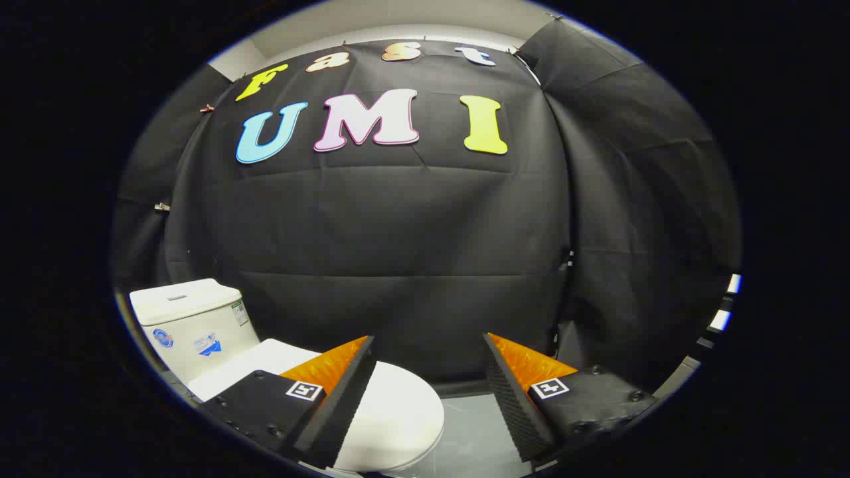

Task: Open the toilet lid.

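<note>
A white toilet stands below and to the left of my gripper (pixel 430 345). Its lid (pixel 395 415) lies flat and closed over the bowl, partly hidden by my left finger (pixel 339 392). The white tank (pixel 189 322) rises behind the lid, with stickers on its front and side. My two fingers are spread wide apart with nothing between them. The left finger hangs above the lid; whether it touches it I cannot tell. The right finger (pixel 524 392) hangs over the grey floor, to the right of the lid's front edge.
Black cloth walls close the booth behind the toilet and on both sides. Grey floor (pixel 475 431) shows to the right of the bowl. A black-and-white striped edge (pixel 724 312) stands at the far right.
</note>
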The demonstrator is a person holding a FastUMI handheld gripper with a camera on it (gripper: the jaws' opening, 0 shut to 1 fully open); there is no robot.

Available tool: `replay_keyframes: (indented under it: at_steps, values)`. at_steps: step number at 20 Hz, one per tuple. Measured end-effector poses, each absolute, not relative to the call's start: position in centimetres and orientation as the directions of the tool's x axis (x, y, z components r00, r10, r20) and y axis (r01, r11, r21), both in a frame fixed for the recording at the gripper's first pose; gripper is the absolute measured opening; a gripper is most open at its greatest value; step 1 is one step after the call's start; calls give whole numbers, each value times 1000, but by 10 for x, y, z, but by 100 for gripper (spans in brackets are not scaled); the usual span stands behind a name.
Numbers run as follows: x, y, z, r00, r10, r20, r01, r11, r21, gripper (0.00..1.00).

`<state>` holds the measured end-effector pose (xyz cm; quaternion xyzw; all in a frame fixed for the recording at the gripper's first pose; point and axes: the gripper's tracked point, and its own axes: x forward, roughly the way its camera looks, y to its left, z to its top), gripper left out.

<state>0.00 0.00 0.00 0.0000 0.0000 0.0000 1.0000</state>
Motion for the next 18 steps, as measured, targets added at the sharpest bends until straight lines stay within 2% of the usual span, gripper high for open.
replay_keyframes:
  at_steps: [18]
  values:
    - [0, 3, -3, 1000, 15, -12, -15, 1000, 8, 98]
